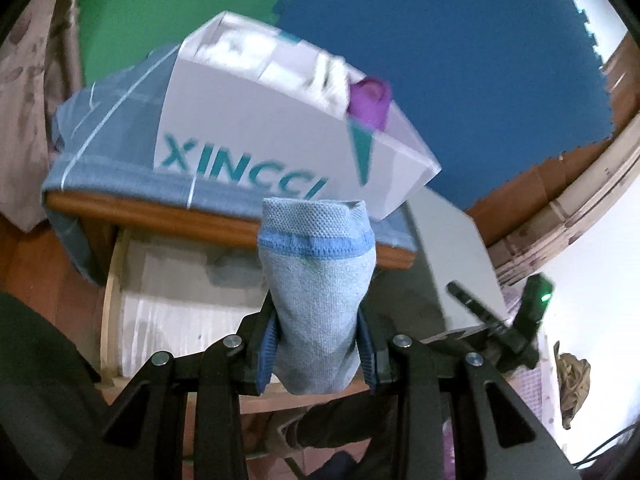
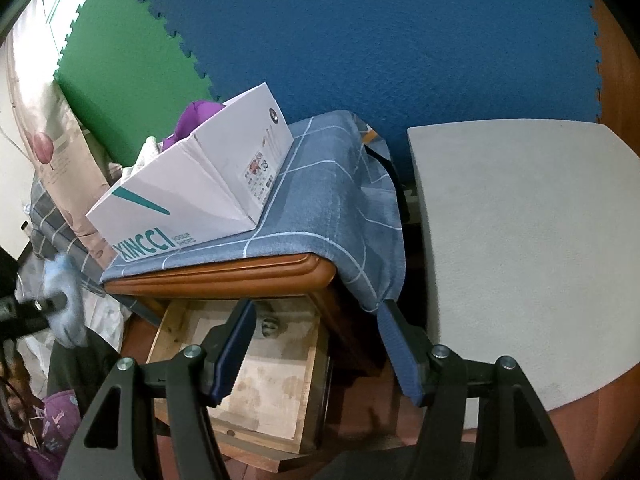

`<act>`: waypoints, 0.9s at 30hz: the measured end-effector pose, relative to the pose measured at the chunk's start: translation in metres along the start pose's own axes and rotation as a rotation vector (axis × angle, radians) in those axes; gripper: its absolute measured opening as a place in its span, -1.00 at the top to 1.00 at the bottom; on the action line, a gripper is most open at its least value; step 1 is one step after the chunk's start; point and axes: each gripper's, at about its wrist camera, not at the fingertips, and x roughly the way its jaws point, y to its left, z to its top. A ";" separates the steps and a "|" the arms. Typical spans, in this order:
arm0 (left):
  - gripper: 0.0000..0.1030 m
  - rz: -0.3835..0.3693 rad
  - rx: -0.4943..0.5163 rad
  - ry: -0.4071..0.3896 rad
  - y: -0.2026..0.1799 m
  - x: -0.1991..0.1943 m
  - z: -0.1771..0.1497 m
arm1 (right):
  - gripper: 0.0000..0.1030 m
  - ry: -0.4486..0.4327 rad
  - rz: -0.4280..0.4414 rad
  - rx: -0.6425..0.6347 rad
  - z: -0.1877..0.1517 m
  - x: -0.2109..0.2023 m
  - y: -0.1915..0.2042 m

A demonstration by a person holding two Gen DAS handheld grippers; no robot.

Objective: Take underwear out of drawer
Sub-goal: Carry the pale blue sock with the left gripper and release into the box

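- The left claw (image 1: 318, 344) is clenched on a rolled piece of light blue underwear (image 1: 318, 292), its blue pads pressing the roll on both sides; the roll stands up between the fingers, its darker blue band just above them.
- Directly below and behind that claw lies the open drawer (image 1: 168, 304), pale inside, with the underwear held clear above it.
- Just beyond the roll's top edge runs the wooden front edge of the table (image 1: 160, 212), draped in a blue checked cloth (image 1: 104, 132).
- On the cloth, further out, sits a white shoebox (image 1: 256, 128) printed with teal lettering; white fabric and a purple item (image 1: 370, 102) show over its rim.
- Farthest off, a blue foam mat (image 1: 440, 40) joins a green foam mat (image 1: 168, 4) behind the box.
- To the claw's right, the black body of the other tool shows with a green light.
- The right claw (image 2: 316, 350) is released, its jaws standing wide apart with nothing between them.
- Right beneath it is the same drawer (image 2: 264, 384), its wooden floor bare and stained, a small round object at the back.
- Far to its left, the left claw (image 2: 52, 304) appears blurred with the pale blue underwear (image 2: 66, 312) in it.
- Ahead, the cloth (image 2: 320, 200) hangs over the table corner, with the shoebox (image 2: 192, 192) on top.
- To the right of the claw stands a grey flat panel (image 2: 520, 248).
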 end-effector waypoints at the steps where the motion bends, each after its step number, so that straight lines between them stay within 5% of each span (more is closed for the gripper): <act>1: 0.40 -0.006 0.005 -0.008 -0.003 -0.004 0.004 | -0.26 0.000 0.000 -0.001 0.000 0.000 0.000; 15: 0.39 0.016 0.160 -0.153 -0.047 -0.034 0.094 | -0.26 0.004 -0.001 -0.009 0.000 0.000 0.002; 27: 0.38 0.127 0.156 -0.217 -0.027 0.008 0.183 | -0.26 0.007 -0.001 -0.014 0.000 0.001 0.005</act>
